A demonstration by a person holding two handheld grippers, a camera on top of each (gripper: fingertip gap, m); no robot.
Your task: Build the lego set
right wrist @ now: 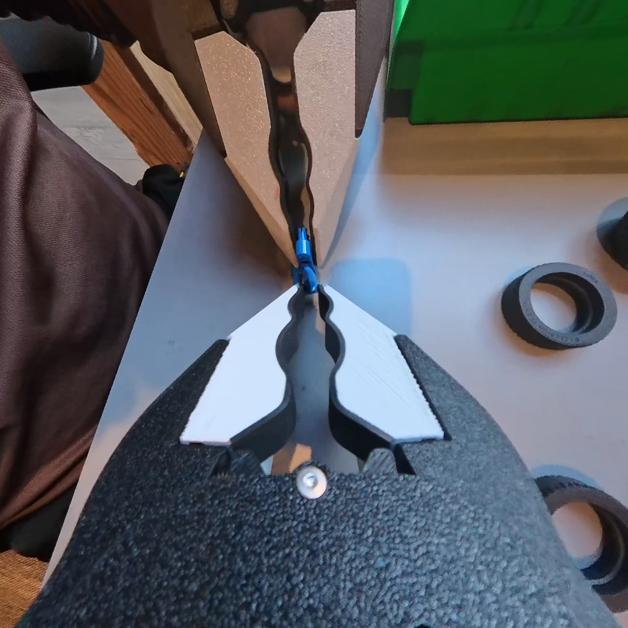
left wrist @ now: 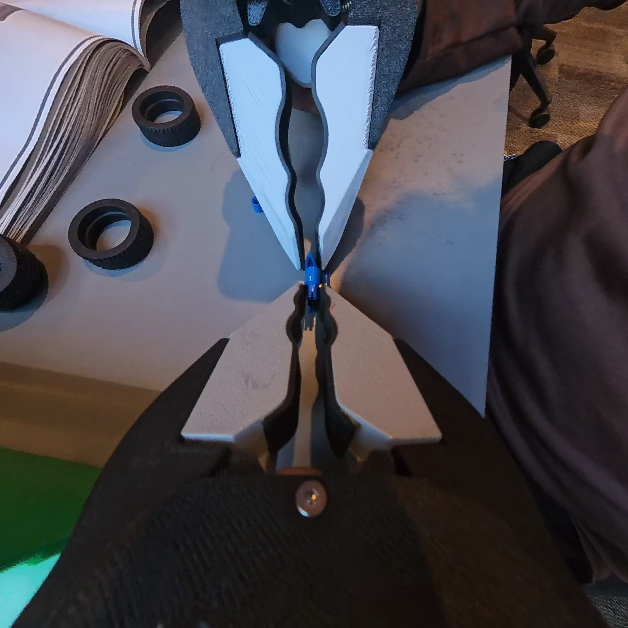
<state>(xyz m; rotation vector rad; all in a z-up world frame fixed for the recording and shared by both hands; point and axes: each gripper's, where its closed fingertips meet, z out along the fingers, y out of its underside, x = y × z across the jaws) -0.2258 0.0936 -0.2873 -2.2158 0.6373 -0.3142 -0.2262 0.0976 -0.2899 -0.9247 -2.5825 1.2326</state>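
Observation:
Both grippers meet tip to tip above the grey table (left wrist: 142,316). My left gripper (left wrist: 311,289) is shut on a small blue lego pin (left wrist: 311,295), which also shows in the right wrist view (right wrist: 301,248). My right gripper (right wrist: 310,287) is shut on a second small blue piece (right wrist: 307,277) that touches the pin's free end. From the left wrist view the right gripper (left wrist: 313,266) comes in from the top, its tips flanking the blue parts. How the two blue parts join is too small to tell. The left gripper (right wrist: 302,261) enters the right wrist view from the top.
Three black rubber tyres (left wrist: 166,115) (left wrist: 110,234) (left wrist: 17,272) lie on the table beside an open instruction booklet (left wrist: 51,85); the tyres also show in the right wrist view (right wrist: 559,306). A loose blue pin (left wrist: 255,205) lies on the table. A person's dark clothing (left wrist: 560,306) is at the table edge. Only a small space, under 4 cm, lies between the two pairs of fingers.

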